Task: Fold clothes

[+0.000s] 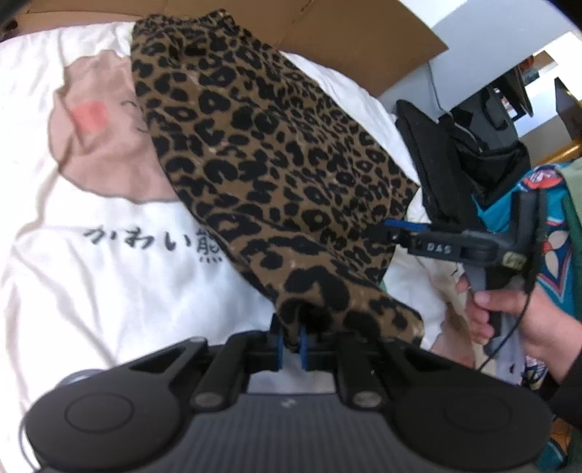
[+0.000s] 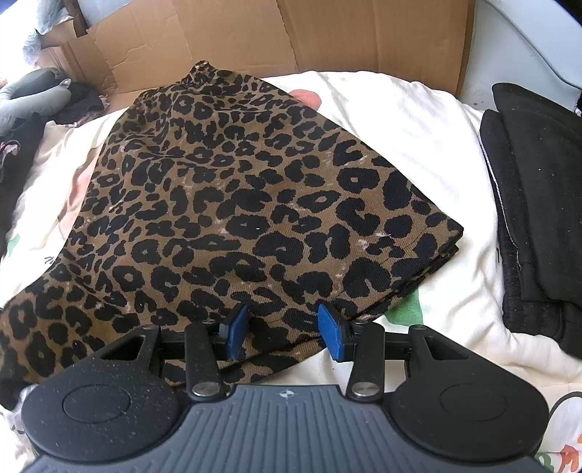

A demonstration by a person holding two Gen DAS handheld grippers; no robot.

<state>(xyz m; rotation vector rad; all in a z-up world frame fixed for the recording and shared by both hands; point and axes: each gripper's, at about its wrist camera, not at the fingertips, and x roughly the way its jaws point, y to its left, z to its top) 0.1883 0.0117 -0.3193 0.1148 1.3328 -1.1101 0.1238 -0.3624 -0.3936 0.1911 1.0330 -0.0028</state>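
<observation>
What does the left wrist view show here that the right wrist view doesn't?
Only the left wrist view: the left tongs pinching the leopard-print garment, the hand holding the right tongs from the side, and the T-shirt's printed lettering.

Only the right wrist view: the right tongs open, straddling the garment's edge, and folded black clothes.

Both: the garment and cardboard.

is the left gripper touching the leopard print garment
Touching. The left wrist view shows the left gripper with its blue pads closed on a bunched edge of the leopard print garment, the fabric pinched between them.
</observation>
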